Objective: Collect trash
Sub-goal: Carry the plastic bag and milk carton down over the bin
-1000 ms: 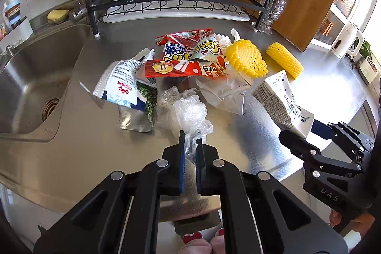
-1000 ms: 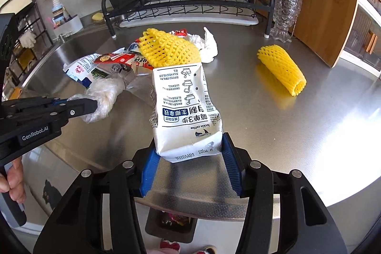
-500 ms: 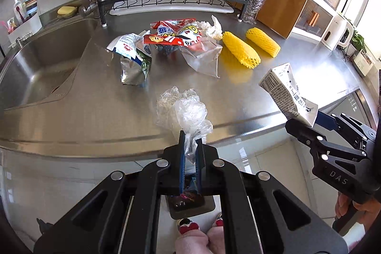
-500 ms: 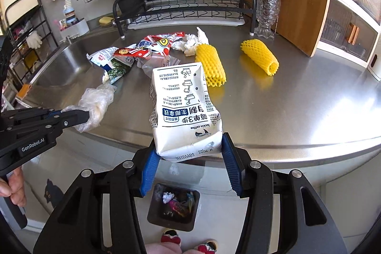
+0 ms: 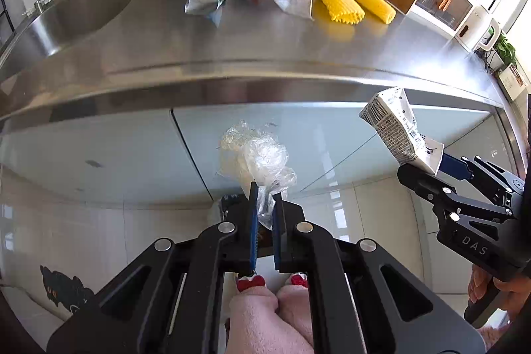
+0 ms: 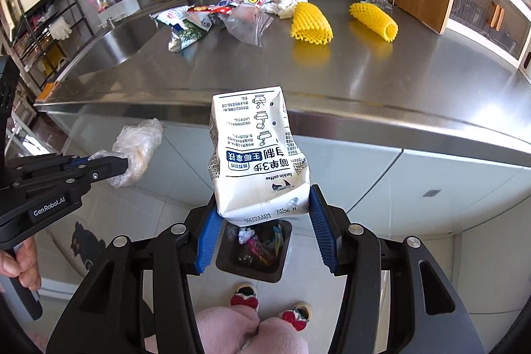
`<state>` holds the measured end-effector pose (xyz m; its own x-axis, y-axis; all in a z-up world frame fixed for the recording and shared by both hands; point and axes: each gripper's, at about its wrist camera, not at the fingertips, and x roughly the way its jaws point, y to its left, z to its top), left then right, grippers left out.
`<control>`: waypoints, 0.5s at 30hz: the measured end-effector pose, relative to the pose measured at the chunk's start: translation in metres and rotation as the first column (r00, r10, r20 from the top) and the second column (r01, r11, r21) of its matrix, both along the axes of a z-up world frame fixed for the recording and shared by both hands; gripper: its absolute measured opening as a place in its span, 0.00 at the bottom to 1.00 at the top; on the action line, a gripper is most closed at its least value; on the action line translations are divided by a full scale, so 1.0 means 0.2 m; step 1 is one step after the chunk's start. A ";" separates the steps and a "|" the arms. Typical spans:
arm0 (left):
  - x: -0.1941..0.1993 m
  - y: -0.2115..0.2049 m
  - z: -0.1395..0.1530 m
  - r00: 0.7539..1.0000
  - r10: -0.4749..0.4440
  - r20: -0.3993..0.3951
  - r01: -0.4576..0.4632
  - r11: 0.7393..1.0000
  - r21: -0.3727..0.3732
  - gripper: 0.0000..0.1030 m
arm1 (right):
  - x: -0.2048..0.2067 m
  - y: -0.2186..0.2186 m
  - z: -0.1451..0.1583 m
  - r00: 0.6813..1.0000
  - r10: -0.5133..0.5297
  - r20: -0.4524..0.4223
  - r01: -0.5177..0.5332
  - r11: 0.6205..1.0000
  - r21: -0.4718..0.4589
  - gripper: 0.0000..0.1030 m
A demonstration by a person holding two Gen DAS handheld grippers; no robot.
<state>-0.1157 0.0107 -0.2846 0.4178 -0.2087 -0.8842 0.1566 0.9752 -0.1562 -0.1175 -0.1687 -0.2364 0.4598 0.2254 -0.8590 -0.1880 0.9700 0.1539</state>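
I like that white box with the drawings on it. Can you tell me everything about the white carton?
The white carton is a crumpled paper drink box with dented sides. It has blue and black print, small pictures of steps, a barcode on one side, and the words "luckin coffee". The print reads upside down, so it is held by one end, standing up out of the right gripper, whose blue pads squeeze it on both sides. Nothing else touches it. It hangs in the air in front of the counter edge, above the dark trash bin on the floor.
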 end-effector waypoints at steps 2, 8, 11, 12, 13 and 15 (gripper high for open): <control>-0.02 0.01 -0.08 0.999 0.007 -0.033 -0.007 1.000 0.003 0.05 | -0.02 0.01 -0.07 0.999 0.002 -0.038 -0.002 1.000 0.006 0.50; -0.06 0.03 -0.34 0.990 0.019 -0.140 -0.016 1.000 0.018 0.05 | -0.05 0.03 -0.32 0.987 -0.007 -0.163 0.008 1.000 0.009 0.50; -0.07 0.03 -0.48 0.981 0.019 -0.193 -0.017 1.000 0.015 0.05 | -0.05 0.05 -0.46 0.975 -0.011 -0.223 0.011 1.000 0.001 0.50; -0.06 0.03 -0.53 0.979 0.018 -0.204 -0.015 1.000 0.015 0.05 | -0.05 0.06 -0.50 0.970 -0.011 -0.242 0.011 1.000 -0.001 0.50; -0.06 0.03 -0.57 0.977 0.016 -0.214 -0.013 1.000 0.017 0.05 | -0.04 0.06 -0.55 0.966 -0.013 -0.260 0.013 1.000 -0.004 0.50; -0.04 0.03 -0.66 0.971 0.020 -0.239 -0.016 1.000 0.020 0.05 | -0.03 0.08 -0.65 0.955 -0.018 -0.295 0.014 1.000 -0.013 0.50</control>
<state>-0.1229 0.0172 -0.4176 0.1970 -0.1867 -0.9625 0.0989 0.9805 -0.1700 -0.1235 -0.1535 -0.3667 0.1886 0.2100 -0.9593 -0.1202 0.9745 0.1897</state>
